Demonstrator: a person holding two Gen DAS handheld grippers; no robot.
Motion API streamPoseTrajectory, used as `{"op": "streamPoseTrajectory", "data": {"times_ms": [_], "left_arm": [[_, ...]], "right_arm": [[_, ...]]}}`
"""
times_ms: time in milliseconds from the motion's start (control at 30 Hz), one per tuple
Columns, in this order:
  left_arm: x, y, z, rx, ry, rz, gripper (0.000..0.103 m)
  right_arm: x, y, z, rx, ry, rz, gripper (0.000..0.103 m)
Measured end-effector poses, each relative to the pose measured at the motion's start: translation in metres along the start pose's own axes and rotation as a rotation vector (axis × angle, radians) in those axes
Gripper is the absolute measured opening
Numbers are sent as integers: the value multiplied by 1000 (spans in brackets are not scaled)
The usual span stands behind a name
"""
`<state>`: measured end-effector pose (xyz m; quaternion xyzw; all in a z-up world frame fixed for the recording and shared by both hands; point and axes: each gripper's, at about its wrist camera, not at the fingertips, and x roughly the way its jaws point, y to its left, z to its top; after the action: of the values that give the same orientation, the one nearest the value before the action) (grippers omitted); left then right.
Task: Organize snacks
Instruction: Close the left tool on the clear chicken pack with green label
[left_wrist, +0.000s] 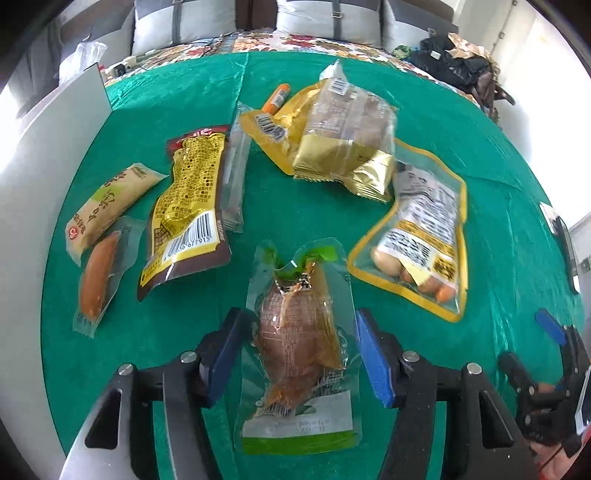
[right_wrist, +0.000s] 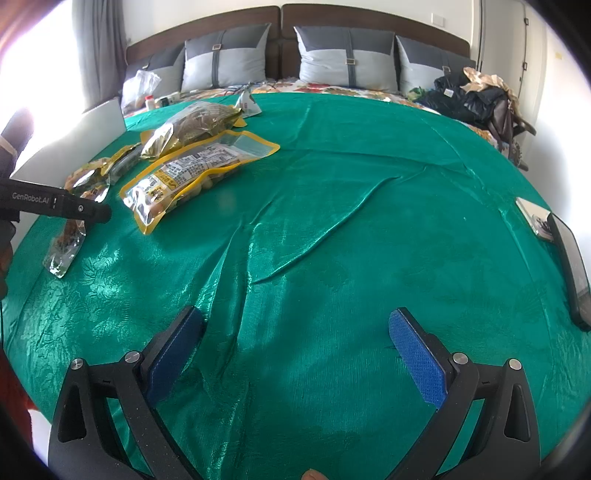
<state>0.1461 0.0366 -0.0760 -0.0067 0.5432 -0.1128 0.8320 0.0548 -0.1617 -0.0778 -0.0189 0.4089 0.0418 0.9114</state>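
We have the left tool (left_wrist: 297, 354) straddling the clear vacuum pouch (left_wrist: 299, 350) with the brown meat in it, which lies flat on the green cloth (left_wrist: 177, 332) nearest us. Its blue pads (left_wrist: 373, 362) stand on either side of the pouch's bulge, the left one at the film's edge, the right one just clear of it, so we judge nothing is pinched yet. To do this well, we should bring the pads in on the thick middle, not the slippery sealed rim, and lift only once the film stops sliding. Our right tool (right_wrist: 295, 354) hangs spread and empty above bare cloth, well apart from the snacks. Further off lie the yellow-bordered sausage bag (left_wrist: 417, 243), the yellow-and-brown packet (left_wrist: 184, 210) and, beyond them, the gold-bottomed bread bag (left_wrist: 343, 140), all apart from our pouch, so we can raise it without dragging neighbours.
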Motion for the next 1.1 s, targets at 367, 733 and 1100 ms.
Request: {"op": "streamPoseTrajectory", "data": {"times_ms": [367, 733, 1100], "left_arm": [[-39, 9, -60, 25, 30, -27, 60], [-53, 5, -67, 31, -11, -67, 80], [-80, 33, -59, -41, -68, -154, 80]], "right_arm": [[0, 0, 0, 0, 0, -1, 102], [0, 0, 0, -1, 0, -1, 102], [0, 0, -1, -1, 0, -2, 102]]}}
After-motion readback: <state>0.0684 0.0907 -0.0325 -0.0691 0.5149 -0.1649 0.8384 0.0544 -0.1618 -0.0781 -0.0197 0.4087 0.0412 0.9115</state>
